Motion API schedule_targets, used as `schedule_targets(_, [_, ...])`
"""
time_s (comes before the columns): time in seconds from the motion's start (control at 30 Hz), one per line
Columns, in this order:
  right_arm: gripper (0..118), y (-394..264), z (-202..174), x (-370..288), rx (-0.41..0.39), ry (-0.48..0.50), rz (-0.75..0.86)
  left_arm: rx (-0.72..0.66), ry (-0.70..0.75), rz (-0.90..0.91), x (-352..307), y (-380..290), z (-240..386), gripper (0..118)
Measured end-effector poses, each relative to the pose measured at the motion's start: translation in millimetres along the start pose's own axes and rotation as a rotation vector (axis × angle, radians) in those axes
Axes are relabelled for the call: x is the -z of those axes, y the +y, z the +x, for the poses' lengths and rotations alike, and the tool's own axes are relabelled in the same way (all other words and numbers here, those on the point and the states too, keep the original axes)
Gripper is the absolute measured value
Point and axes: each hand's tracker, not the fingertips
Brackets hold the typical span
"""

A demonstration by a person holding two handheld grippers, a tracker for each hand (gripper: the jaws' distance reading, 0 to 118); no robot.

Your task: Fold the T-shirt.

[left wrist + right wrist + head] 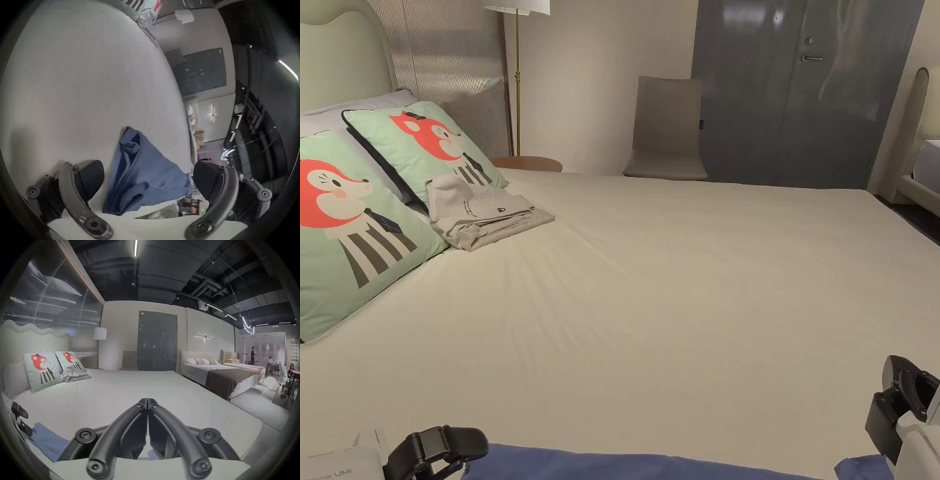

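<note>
The blue T-shirt (625, 465) lies bunched at the near edge of the bed (687, 281), between the two grippers. In the left gripper view it sits crumpled just ahead of the left gripper (148, 180), whose jaws stand wide apart on either side of the cloth without touching it. In the head view that gripper is low at the bed's near left corner, pointing toward the shirt. The right gripper (147, 404) has its jaws pressed together with nothing between them; it points level across the bed toward the far edge, and sits at the near right corner in the head view. A folded grey garment (484, 212) rests against two fox pillows (356, 231) at the head edge.
</note>
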Motion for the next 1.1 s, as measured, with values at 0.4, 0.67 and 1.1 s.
schedule_targets(0.4, [1,4,-19,3,0.016,0.026,-0.013,0.161,0.205,-0.128,38,6,18,13])
schedule_targets(0.67, [1,8,-18,2,0.010,0.026,-0.005,0.088,0.123,-0.083,2,0,12,5])
schedule_targets(1.1, [1,6,-18,-1,0.050,0.046,-0.003,0.187,0.253,0.083,-73,7,63,5])
